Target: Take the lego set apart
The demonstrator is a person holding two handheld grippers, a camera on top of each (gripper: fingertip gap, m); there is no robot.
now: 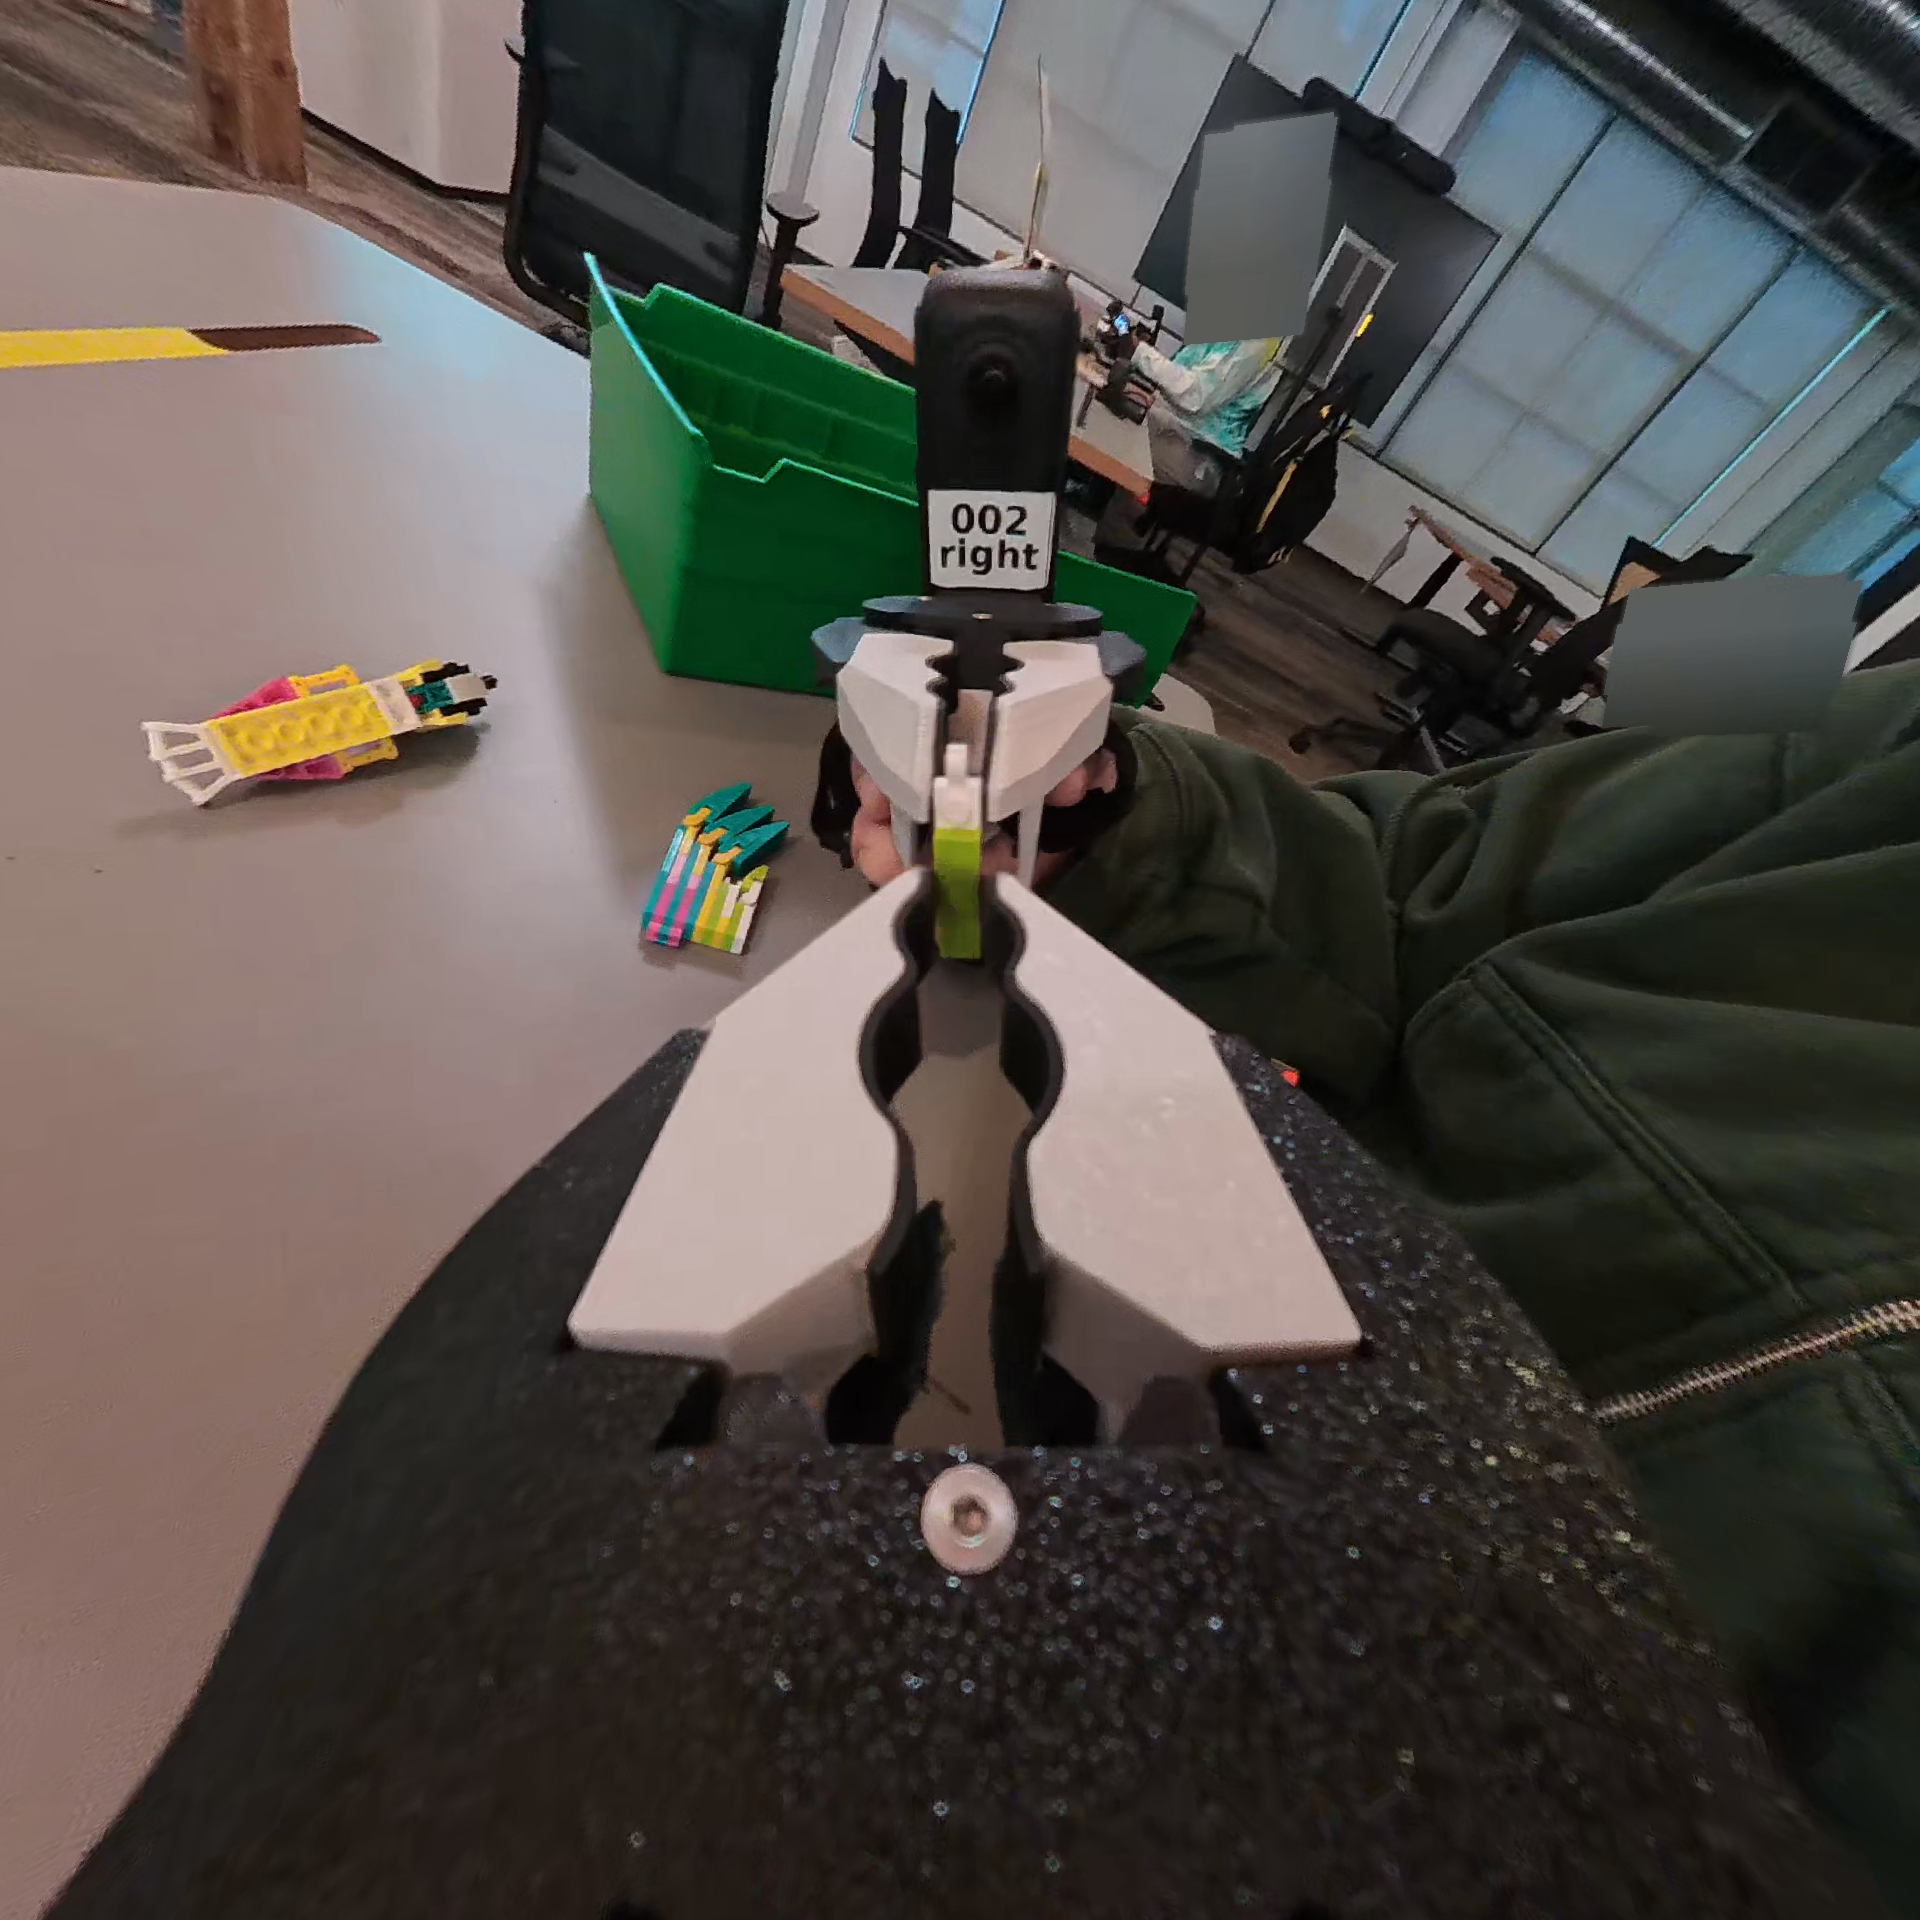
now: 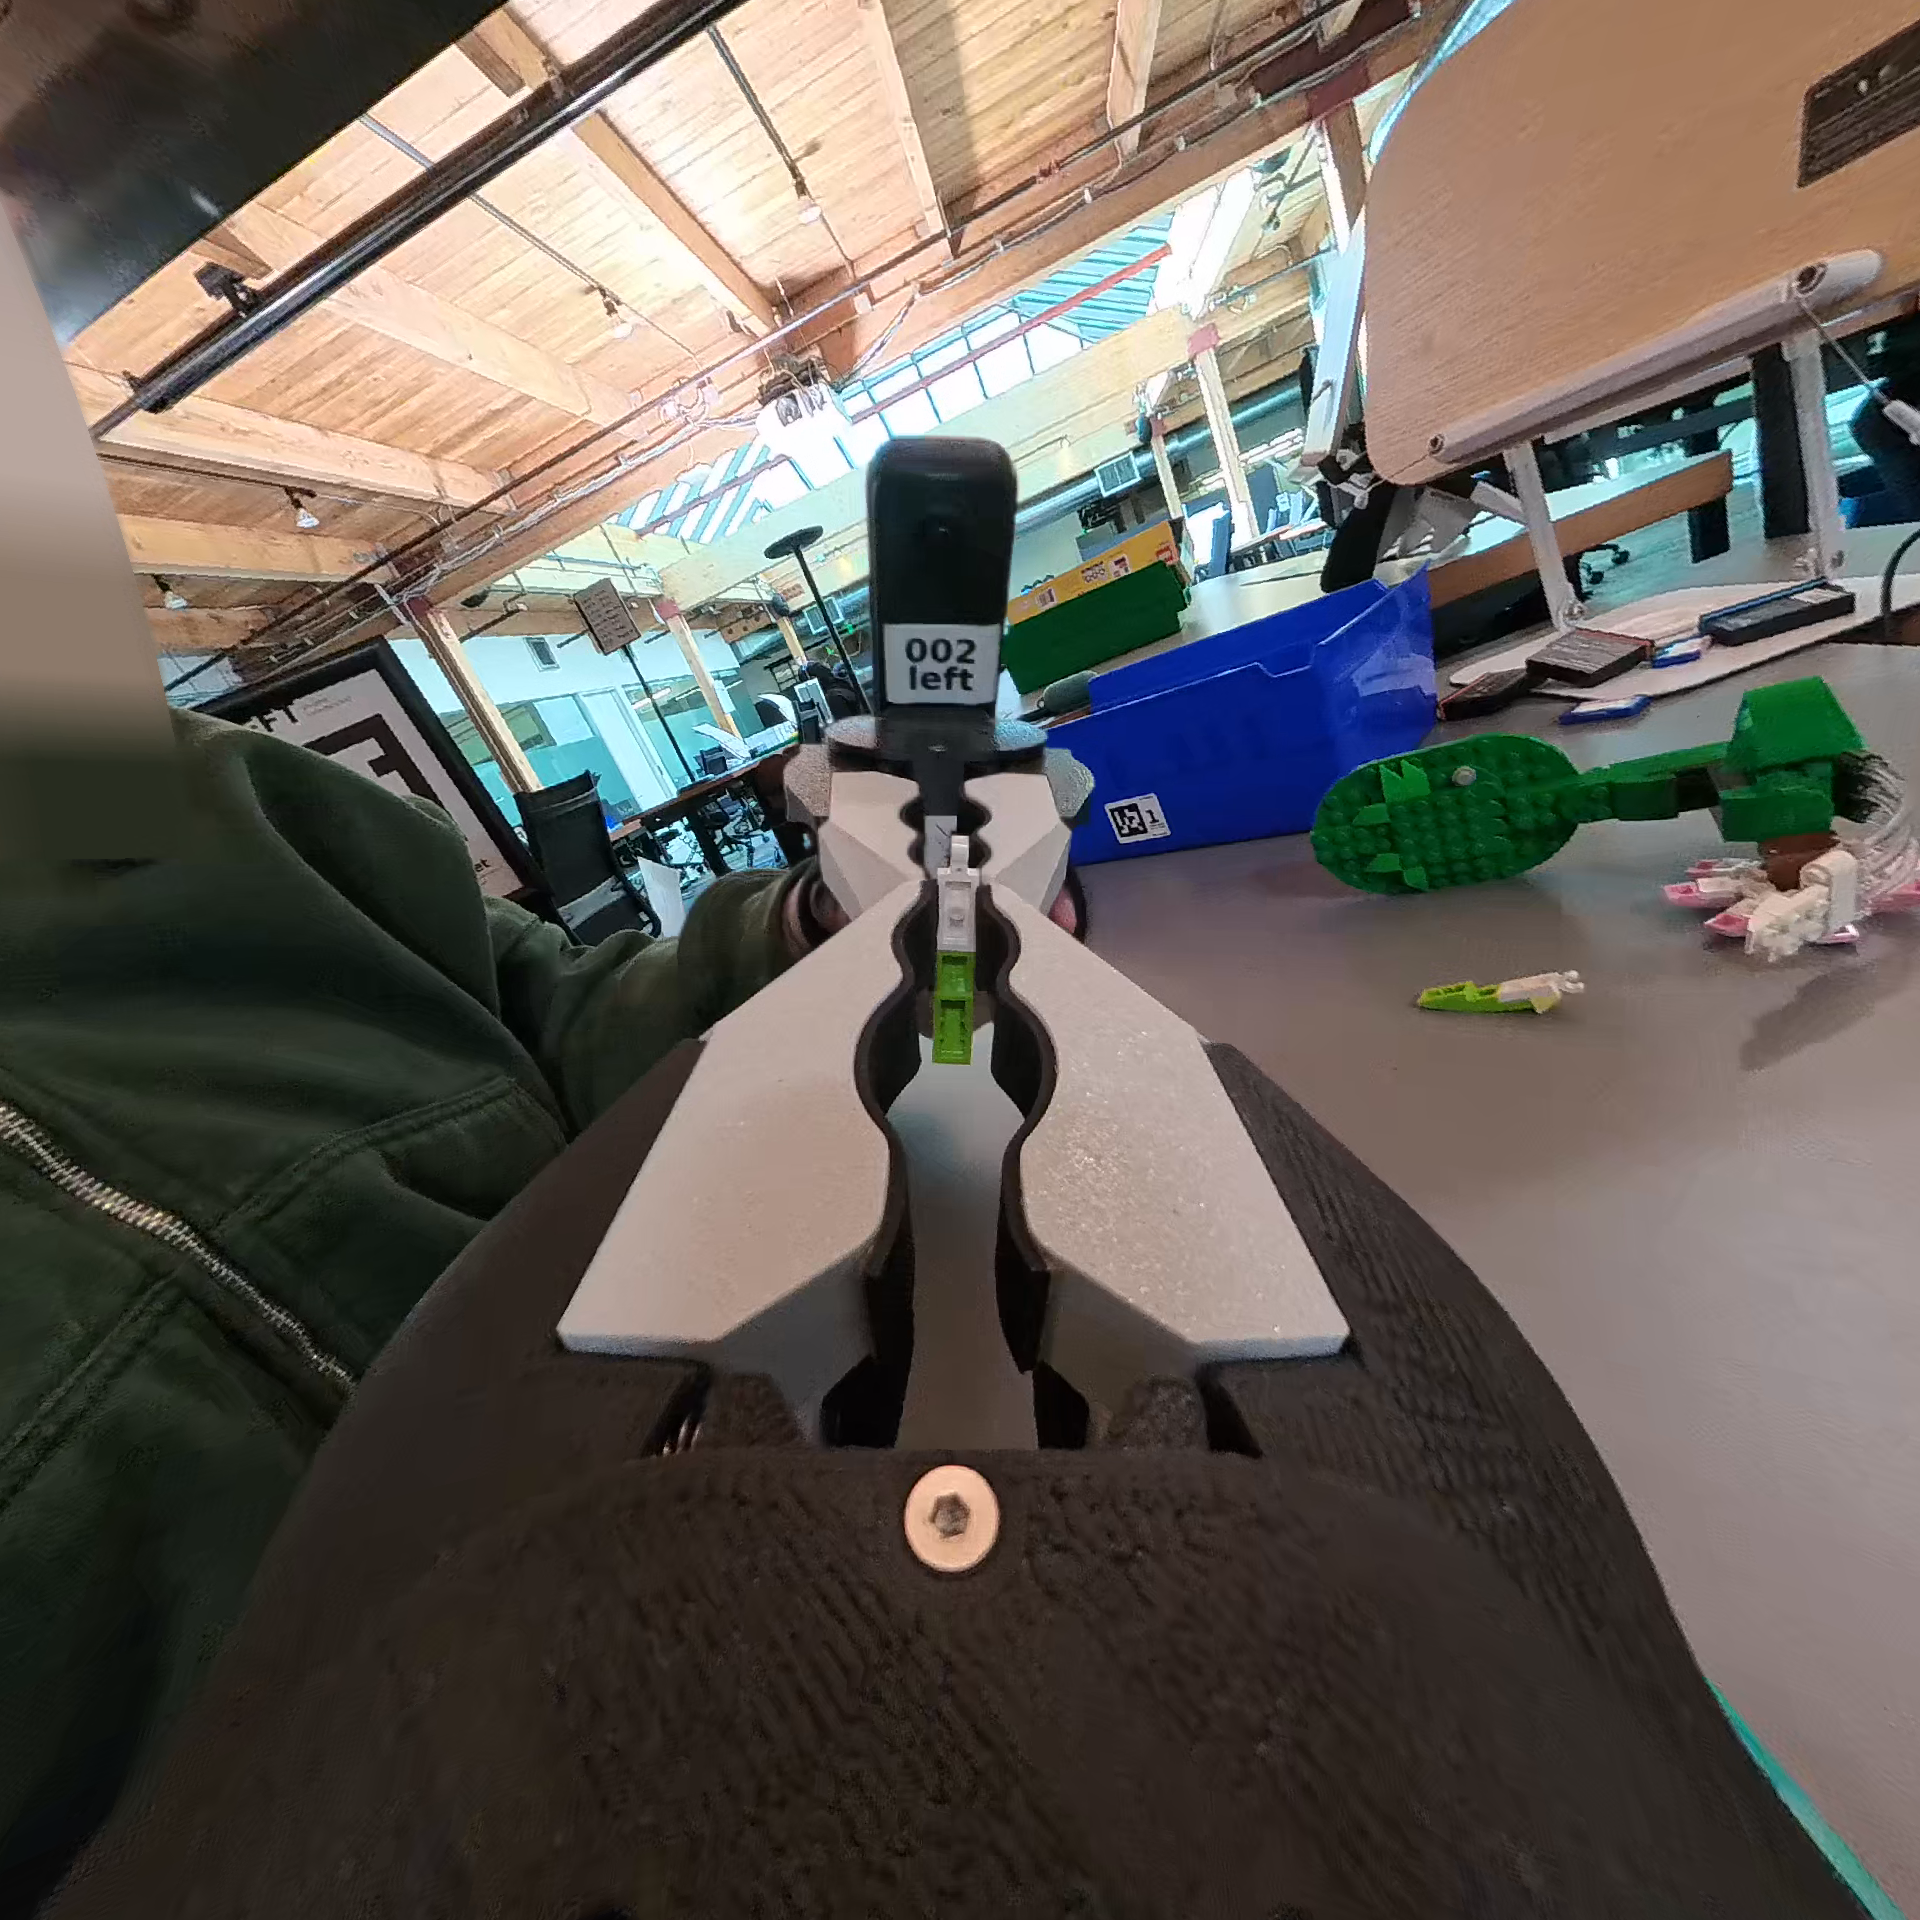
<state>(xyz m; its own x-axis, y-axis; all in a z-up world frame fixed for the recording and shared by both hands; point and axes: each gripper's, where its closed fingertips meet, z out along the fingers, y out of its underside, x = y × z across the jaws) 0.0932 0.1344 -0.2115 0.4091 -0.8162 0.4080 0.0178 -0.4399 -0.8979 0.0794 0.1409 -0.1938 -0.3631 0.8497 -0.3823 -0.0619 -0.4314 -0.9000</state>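
The two tools face each other tip to tip above the grey bench, each held level and pointing straight at the other, with a small lime-and-white lego piece spanning the gap between them. The left tool is clamped on the lime end of that piece, its jaws drawn close with the brick pinched at the very tips. The right tool, seen from its own camera, is closed on the same piece, while in the left wrist view its tips grip the white end. A hand wraps the far tool's grip behind its grey fingers, and a dark green jacket sleeve leads back to the person. Lying loose on the bench are a yellow, pink and white lego body, a striped teal, pink and yellow section, a green studded lego paddle with arm, a pink-white cluster and another small lime-white piece. A green bin and a blue bin stand farther back
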